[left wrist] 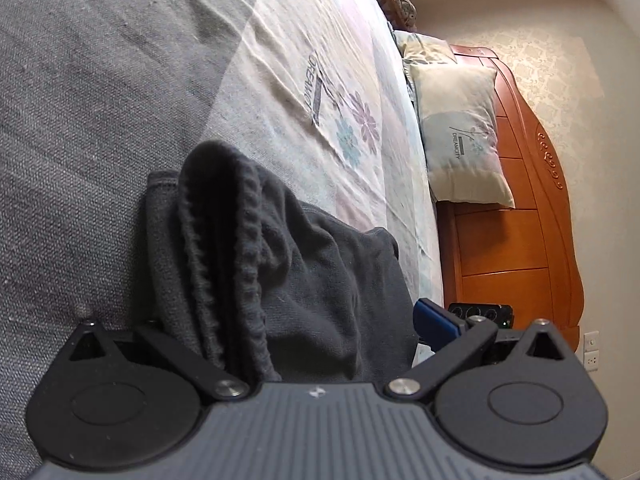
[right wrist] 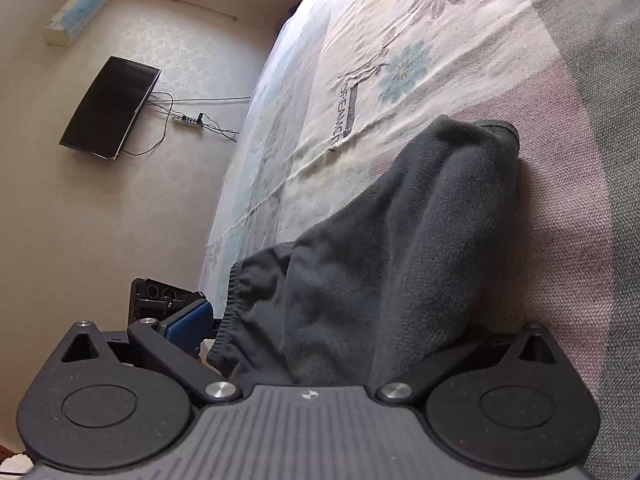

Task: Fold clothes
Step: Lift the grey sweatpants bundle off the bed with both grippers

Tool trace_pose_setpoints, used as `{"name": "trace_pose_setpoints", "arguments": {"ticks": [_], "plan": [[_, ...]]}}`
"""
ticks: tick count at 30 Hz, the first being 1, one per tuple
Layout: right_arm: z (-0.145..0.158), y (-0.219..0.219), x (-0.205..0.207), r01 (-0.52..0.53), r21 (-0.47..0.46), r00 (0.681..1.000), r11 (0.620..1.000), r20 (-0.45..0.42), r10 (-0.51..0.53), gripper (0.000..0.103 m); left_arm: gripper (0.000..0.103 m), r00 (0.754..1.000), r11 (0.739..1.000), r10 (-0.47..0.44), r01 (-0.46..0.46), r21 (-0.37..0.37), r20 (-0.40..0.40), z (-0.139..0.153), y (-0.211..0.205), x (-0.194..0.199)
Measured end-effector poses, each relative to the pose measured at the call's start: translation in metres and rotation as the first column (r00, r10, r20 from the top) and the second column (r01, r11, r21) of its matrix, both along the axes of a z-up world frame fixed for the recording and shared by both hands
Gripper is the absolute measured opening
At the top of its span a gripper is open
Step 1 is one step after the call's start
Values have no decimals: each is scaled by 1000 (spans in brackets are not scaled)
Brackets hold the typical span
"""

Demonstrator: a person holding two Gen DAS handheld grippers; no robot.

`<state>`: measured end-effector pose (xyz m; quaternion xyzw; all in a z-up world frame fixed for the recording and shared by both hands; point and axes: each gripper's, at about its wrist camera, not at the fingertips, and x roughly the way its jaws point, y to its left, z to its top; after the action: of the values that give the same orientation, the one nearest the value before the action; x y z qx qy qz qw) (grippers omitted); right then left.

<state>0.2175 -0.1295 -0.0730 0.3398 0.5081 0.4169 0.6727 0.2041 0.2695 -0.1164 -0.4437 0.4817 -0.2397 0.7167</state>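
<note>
While both grippers, left gripper (left wrist: 280, 328) and right gripper (right wrist: 320, 336), look clenched on the dark garment (left wrist: 256, 240) bunched up over the bed sheet (left wrist: 304, 40), that thick wad could easily slip out and droop unevenly.

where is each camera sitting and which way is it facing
Left wrist: sits on the left gripper, looking along its fingers over the dark garment and bed toward a pillow and wooden headboard; only gripper housing and linkages show.
Right wrist: sits on the right gripper, looking over the same garment toward a wall-mounted screen; again only gripper parts.
Shared: dark garment, floral bedsheet, and each sees the other's blue finger pad.
</note>
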Motion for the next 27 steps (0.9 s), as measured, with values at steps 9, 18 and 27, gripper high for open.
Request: {"name": "trace_pose_setpoints", "arguments": {"ticks": [9, 18, 27], "plan": [[14, -14, -7, 4, 103, 1000, 995, -14, -2, 103, 102, 999, 1000, -3, 4, -26, 50, 20, -4, -7], [35, -22, -16, -22, 117, 999, 993, 33, 18, 103, 102, 994, 999, -25, 29, -35, 107, 45, -15, -7], [35, -40, -23, 11, 91, 999, 996, 45, -15, 103, 102, 997, 999, -34, 35, -25, 67, 23, -26, 2]]}}
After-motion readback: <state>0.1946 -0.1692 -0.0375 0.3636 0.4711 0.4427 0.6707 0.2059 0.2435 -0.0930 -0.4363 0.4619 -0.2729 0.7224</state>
